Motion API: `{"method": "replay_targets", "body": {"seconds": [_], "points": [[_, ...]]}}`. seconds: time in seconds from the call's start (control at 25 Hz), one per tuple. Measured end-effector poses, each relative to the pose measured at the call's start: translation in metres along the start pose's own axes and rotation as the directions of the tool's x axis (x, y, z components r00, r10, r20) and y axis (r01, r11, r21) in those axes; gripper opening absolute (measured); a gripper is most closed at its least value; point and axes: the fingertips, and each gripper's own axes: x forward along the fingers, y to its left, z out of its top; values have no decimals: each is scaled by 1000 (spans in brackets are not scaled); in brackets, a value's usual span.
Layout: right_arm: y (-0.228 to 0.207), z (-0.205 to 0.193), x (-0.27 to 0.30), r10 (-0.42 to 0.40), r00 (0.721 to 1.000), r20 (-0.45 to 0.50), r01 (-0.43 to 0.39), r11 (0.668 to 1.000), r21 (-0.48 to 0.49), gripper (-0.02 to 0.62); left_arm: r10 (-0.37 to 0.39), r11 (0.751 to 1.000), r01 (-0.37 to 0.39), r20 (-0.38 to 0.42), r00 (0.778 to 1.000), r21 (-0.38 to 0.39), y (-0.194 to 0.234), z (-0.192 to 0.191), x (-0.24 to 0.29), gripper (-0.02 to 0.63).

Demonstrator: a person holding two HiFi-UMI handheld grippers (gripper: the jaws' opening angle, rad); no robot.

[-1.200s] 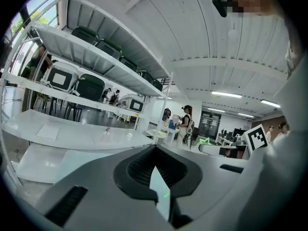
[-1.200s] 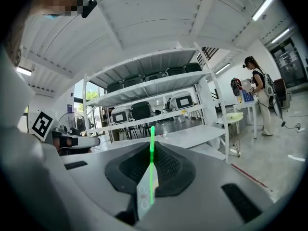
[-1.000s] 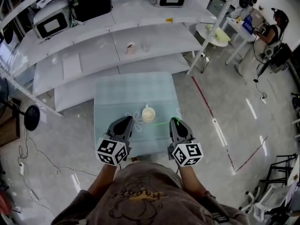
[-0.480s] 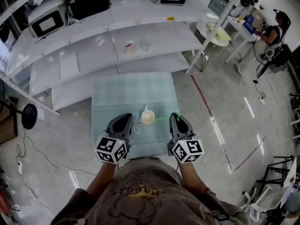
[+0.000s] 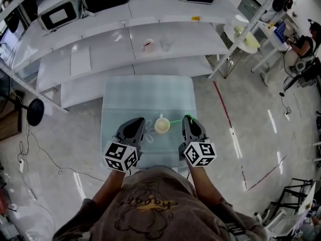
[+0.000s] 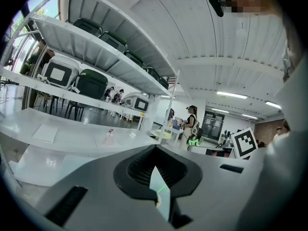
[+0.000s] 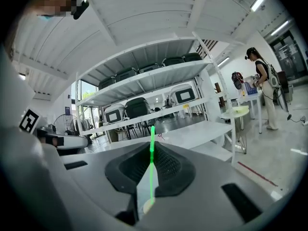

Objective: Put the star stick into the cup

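Star stick (image 5: 178, 121) is pinched in closed right gripper (image 5: 188, 118), pointed sideways toward cup (image 5: 161, 126) at frame centre, tip near rim. Left gripper (image 5: 137, 121) is closed, nothing held.

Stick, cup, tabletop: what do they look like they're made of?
Star stick: likely translucent plastic; thin, and it glows neon green.
Cup: probably glazed ceramic or plastic; opaque cream, smooth rim.
Tabletop: looks like frosted glass or acrylic; pale green tint, soft sheen.
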Motion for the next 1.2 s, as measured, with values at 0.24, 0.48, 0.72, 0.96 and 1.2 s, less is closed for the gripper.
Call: {"method": "replay_targets", "body": {"seconds": [0.24, 0.48, 0.72, 0.96, 1.2], "points": [[-10, -37, 22, -11, 998, -55, 13, 999, 43, 18, 36, 999, -36, -9, 999, 4, 10, -2, -3, 21], [-17, -73, 37, -10, 996, -92, 18, 996, 86, 18, 65, 998, -65, -27, 998, 3, 18, -10, -7, 21], [-23, -98, 47, -28, 994, -109, 39, 994, 103, 18, 86, 996, -86, -39, 996, 1, 21, -14, -14, 21], [-33, -112, 54, -60, 993, -98, 75, 984, 162, 18, 109, 994, -109, -47, 993, 3, 24, -17, -20, 21], [-37, -127, 55, -68, 994, -91, 86, 974, 210, 18, 129, 992, -129, -57, 990, 5, 26, -21, -26, 21]]}}
